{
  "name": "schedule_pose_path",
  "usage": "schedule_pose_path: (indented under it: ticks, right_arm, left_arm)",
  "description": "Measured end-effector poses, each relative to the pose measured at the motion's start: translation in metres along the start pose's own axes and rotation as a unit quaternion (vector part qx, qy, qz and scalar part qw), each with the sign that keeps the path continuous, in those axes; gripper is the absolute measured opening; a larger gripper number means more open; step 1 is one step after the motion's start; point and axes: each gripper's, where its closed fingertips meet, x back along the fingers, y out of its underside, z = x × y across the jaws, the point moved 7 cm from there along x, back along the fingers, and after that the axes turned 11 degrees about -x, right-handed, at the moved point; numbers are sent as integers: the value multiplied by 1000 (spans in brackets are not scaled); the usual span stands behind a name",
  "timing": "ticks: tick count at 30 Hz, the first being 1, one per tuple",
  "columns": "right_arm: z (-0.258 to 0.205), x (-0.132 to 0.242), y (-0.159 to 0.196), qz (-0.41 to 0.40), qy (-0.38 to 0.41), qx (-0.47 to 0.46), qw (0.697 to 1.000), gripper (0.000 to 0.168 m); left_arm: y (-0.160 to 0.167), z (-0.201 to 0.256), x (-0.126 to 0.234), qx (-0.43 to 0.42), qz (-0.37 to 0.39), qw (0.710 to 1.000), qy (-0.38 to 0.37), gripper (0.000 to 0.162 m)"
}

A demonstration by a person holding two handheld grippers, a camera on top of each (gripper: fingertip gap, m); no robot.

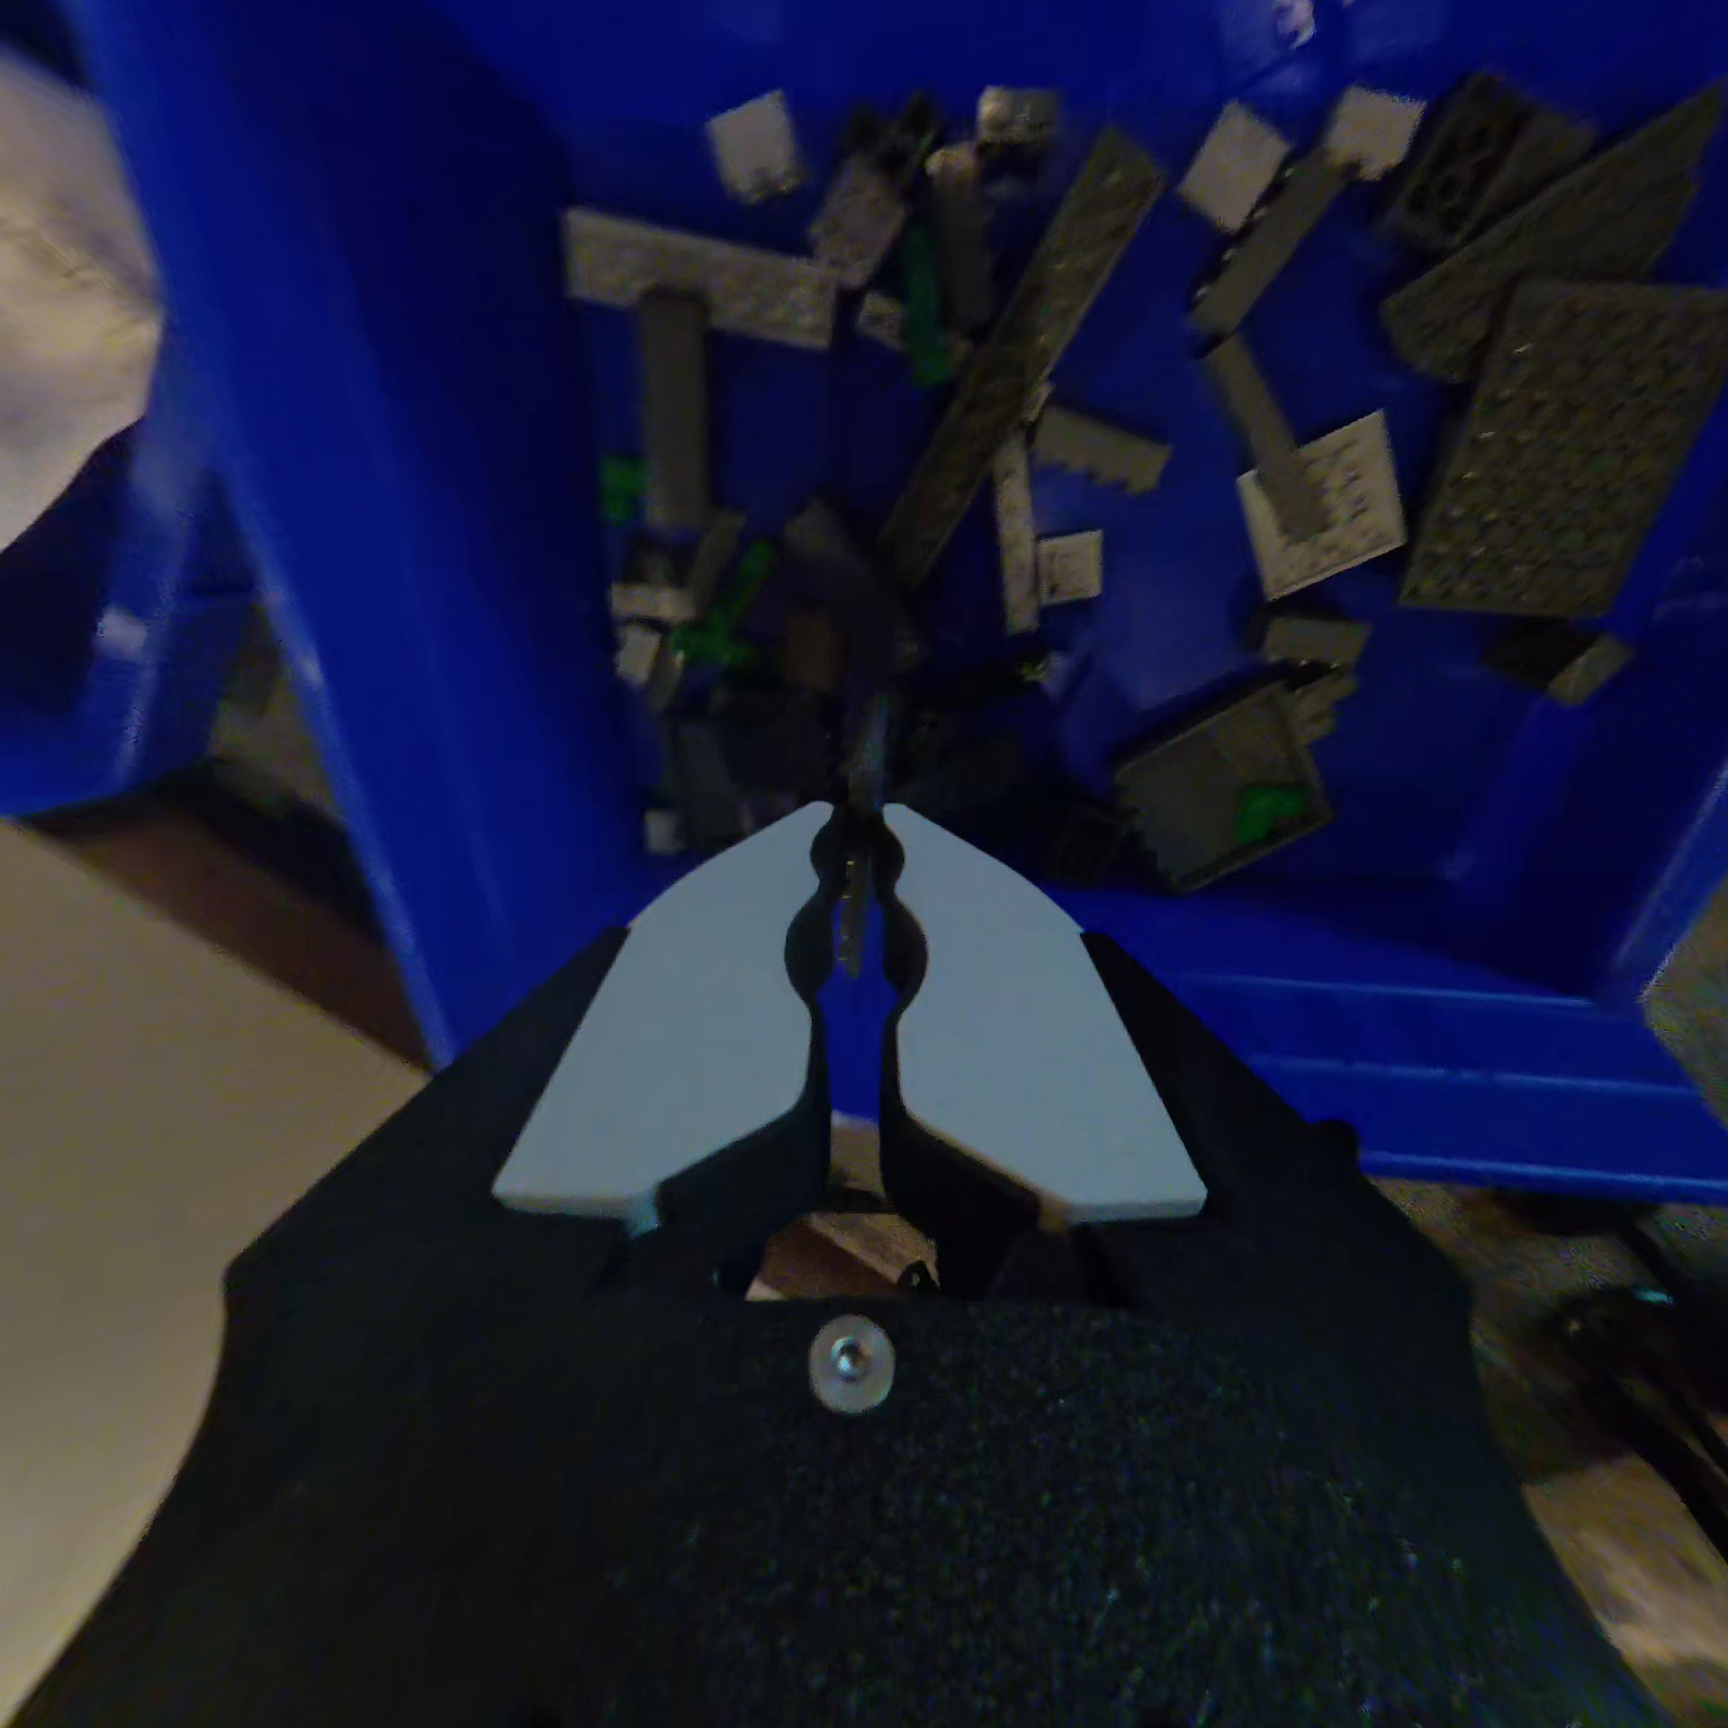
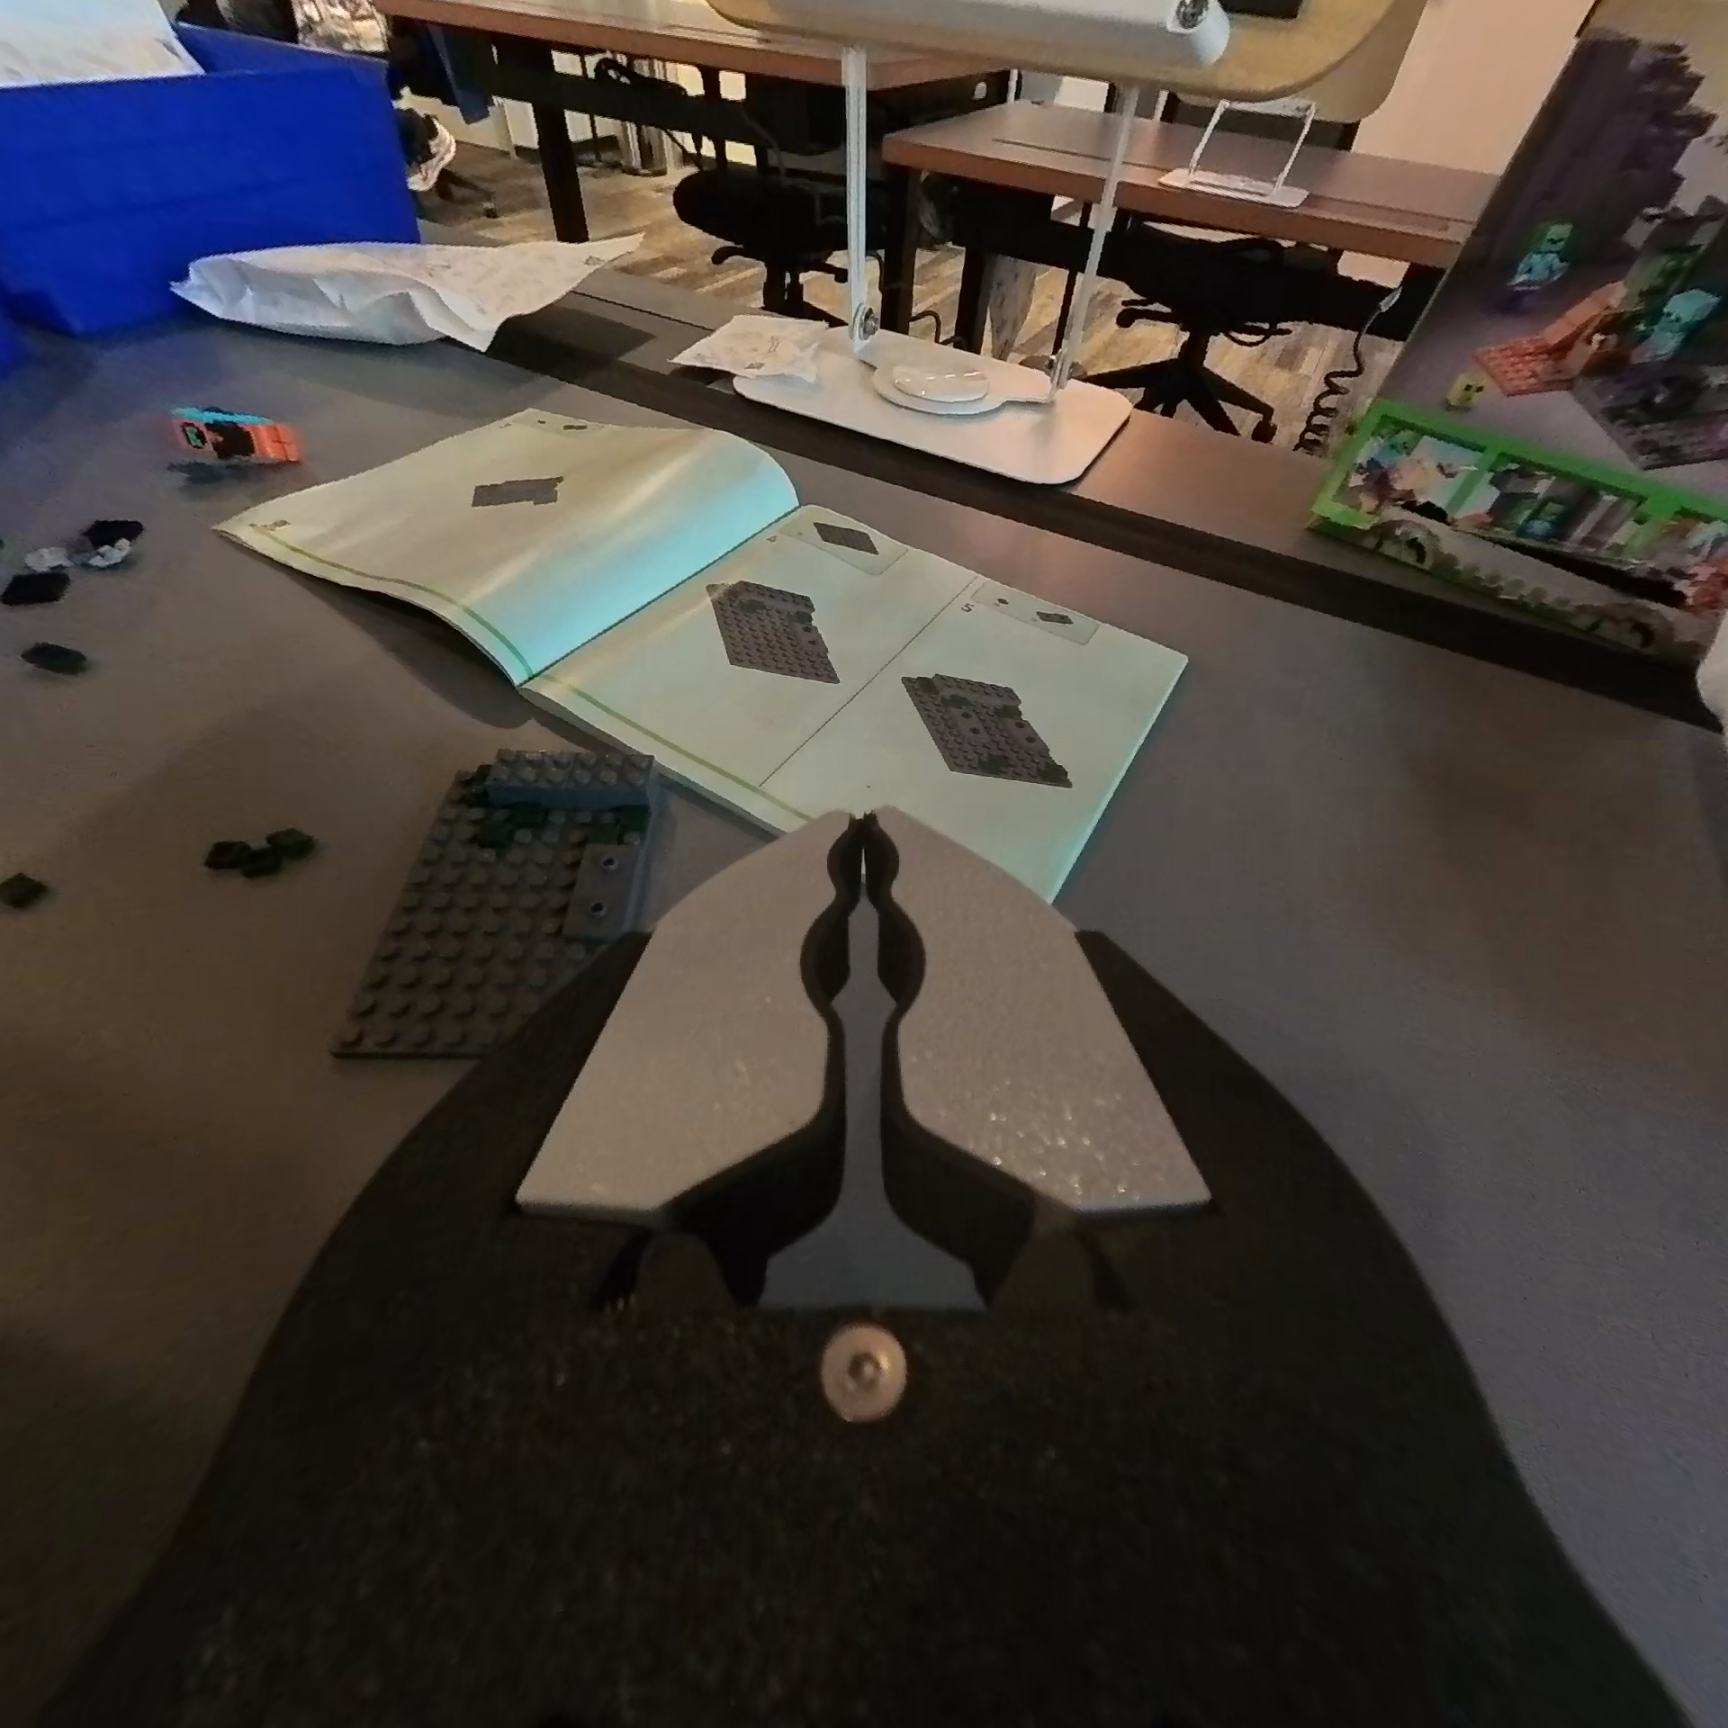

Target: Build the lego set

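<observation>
My left gripper (image 1: 856, 813) is shut on a thin dark grey lego plate (image 1: 868, 757), held edge-on between the fingertips above the blue bin (image 1: 1403, 1029). The bin holds several loose grey, black and green lego pieces (image 1: 1029, 355). My right gripper (image 2: 862, 823) is shut and empty, hovering over the grey table. A dark grey baseplate (image 2: 468, 935) with a few bricks on its far end lies to its left. The open instruction booklet (image 2: 748, 636) lies just beyond the fingertips.
Small black pieces (image 2: 262, 851) lie scattered at the left of the table. A small orange and teal build (image 2: 238, 438) sits farther back. A white lamp base (image 2: 944, 402), the set's box (image 2: 1543, 524), a white paper bag (image 2: 393, 280) and the blue bin (image 2: 187, 187) stand behind. Spacing between my two grippers at the tips: around 65 centimeters.
</observation>
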Motion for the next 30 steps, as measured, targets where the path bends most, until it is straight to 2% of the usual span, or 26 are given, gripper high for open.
schedule_pose_path:
  ticks: [1, 9, 18, 20, 23, 30]
  right_arm:
    - [0, 0, 0, 0, 0, 0, 1000, 0]
    - [-1, 0, 0, 0, 1, 4, 1000, 0]
    - [0, -1, 0, -3, 3, 3, 1000, 0]
    - [0, -1, 1, -4, 3, 4, 1000, 0]
    - [0, -1, 0, -3, 3, 2, 1000, 0]
    - [0, -1, 1, -5, 4, 3, 1000, 0]
  left_arm:
    - [3, 1, 2, 0, -3, 1000, -7, 5]
    - [9, 8, 1, -15, -23, 997, -72, 5]
    - [6, 33, -14, -37, -38, 998, -38, 6]
    - [7, 40, -14, -40, -39, 998, -10, 18]
    - [8, 45, -7, -44, -25, 999, 7, 27]
    - [-4, 43, 10, -44, 48, 998, -2, 29]
